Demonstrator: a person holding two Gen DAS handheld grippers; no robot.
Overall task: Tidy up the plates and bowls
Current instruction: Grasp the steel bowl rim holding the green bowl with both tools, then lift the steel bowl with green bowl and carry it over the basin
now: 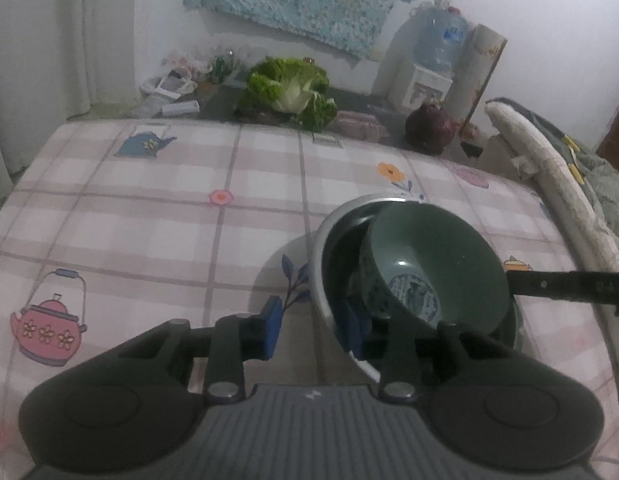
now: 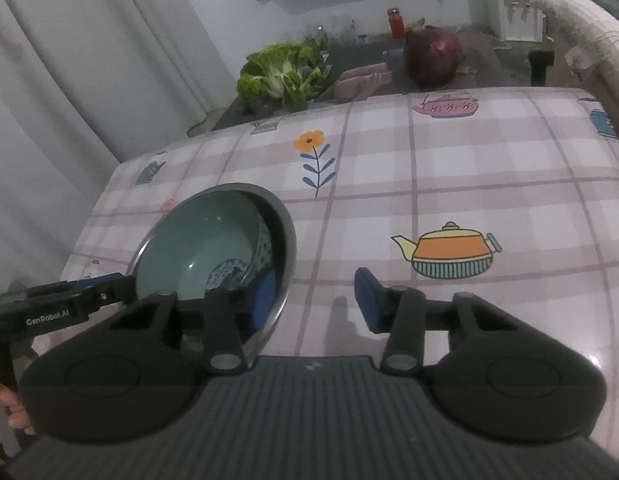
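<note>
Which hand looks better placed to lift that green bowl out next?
Probably either; both open tools straddle the metal bowl's rim. The right tool seems slightly better: the green bowl leans toward its side.

You have a green ceramic bowl (image 1: 437, 256) nested inside a larger metal bowl (image 1: 329, 240) on the checked tablecloth. The green one is glazed plain inside, with a blue-and-white patterned medallion at its bottom and a blue speckled pattern on its outer wall. It sits tilted, leaning against one side of the steel bowl, whose dark interior shows beside it.
</note>
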